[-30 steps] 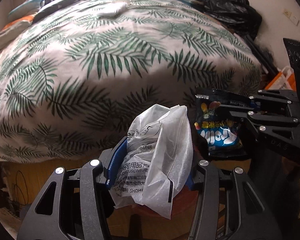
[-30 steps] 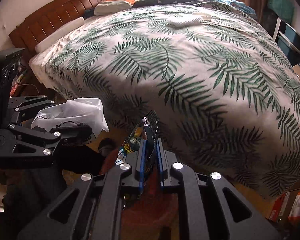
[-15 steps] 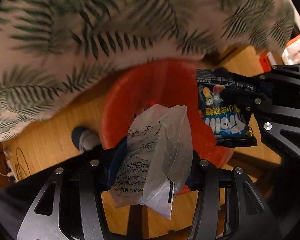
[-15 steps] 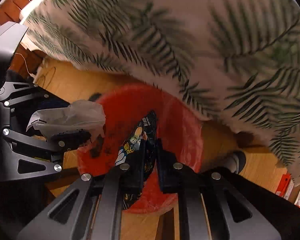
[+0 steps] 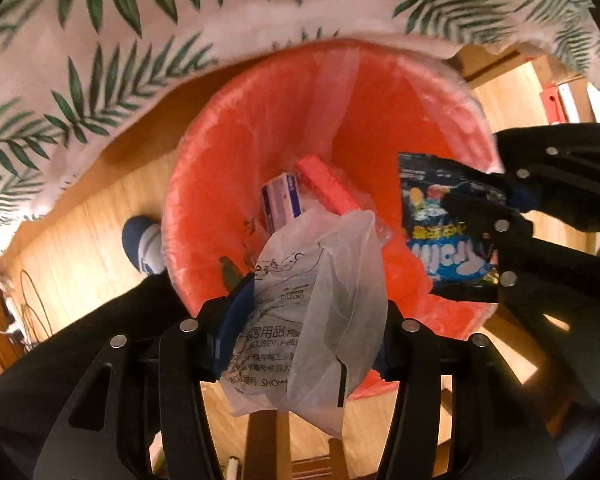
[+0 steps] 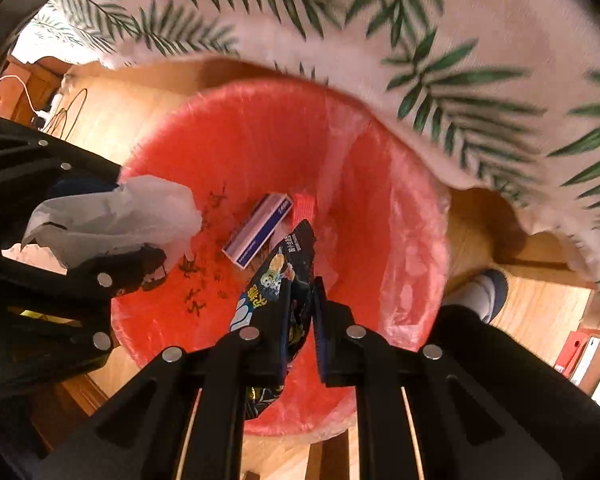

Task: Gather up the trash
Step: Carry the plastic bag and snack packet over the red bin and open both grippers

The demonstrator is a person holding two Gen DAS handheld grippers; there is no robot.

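Observation:
My left gripper is shut on a crumpled white plastic wrapper with black print, held over the near rim of a red trash bin lined with clear plastic. My right gripper is shut on a dark snack bag with blue cartoon print, held over the same bin. The snack bag and right gripper show at the right of the left wrist view. The wrapper and left gripper show at the left of the right wrist view.
In the bin lie a small purple-and-white box, a pink item and dark scraps. The palm-leaf bedspread hangs just behind the bin. My socked feet stand on the wooden floor. Cables lie left.
Both grippers tilted down from facing the bed to looking into the red bin, and moved closer over it. Each still holds its piece of trash.

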